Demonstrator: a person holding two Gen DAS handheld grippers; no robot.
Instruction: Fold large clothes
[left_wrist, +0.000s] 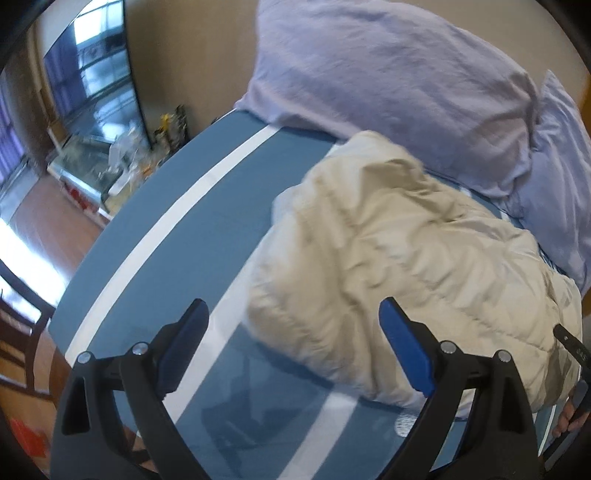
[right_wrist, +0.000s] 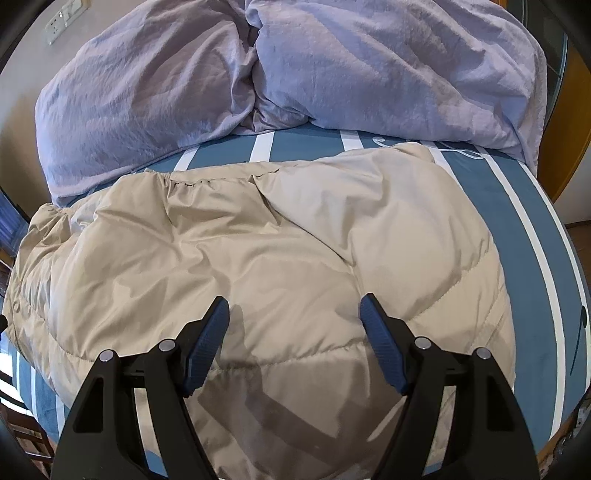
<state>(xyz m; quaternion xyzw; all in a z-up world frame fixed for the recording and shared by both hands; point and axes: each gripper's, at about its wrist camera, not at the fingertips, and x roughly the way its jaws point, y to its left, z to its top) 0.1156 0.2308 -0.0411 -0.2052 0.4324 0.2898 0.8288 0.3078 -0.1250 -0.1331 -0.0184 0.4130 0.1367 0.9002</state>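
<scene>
Your right claw hangs spread wide above the cream puffer jacket, its blue pads apart with nothing pinched between them. The jacket lies bunched on the bed, directly beneath and ahead of this claw, spreading out to both sides of it. Its quilted seams run across under the fingertips, and the claw's shadow falls on the fabric just below the pads. Beyond the jacket, further ahead of the claw, two lilac pillows lean at the head of the bed, close to the jacket's far edge.

Your left claw is also spread, pads well apart and holding nothing. From it, the jacket sits ahead and to the right, with its near edge reaching in front of the right-hand pad; whether that pad touches the fabric you cannot tell. The blue sheet with white stripes lies bare beneath and to the left of this claw. This view is blurred. The pillows lie beyond the jacket.
</scene>
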